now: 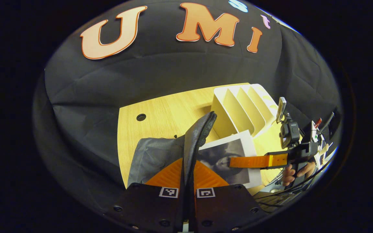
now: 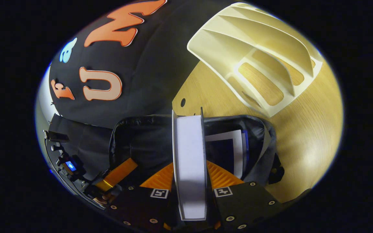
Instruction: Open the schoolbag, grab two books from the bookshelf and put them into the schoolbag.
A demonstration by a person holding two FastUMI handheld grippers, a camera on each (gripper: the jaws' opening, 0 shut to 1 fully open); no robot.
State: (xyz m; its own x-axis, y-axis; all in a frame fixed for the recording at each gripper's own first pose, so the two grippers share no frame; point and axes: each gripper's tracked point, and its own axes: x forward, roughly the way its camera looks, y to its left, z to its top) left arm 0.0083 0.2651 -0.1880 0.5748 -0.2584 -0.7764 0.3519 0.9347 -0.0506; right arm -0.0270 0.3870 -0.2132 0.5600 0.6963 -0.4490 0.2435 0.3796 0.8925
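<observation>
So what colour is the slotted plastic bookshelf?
Cream, the slotted plastic bookshelf is clearest in the right gripper view.

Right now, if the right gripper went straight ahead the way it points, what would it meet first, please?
Probably the open schoolbag. The right gripper is shut on a book, whose far edge hangs over the bag's mouth, where another book already lies. Depth is unclear, so the held book may reach the bag's rim first.

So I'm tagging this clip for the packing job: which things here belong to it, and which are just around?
Part of the job:
schoolbag, edge pinched by the left gripper
book held by the right gripper
book already inside
bookshelf

Just around:
table
</observation>
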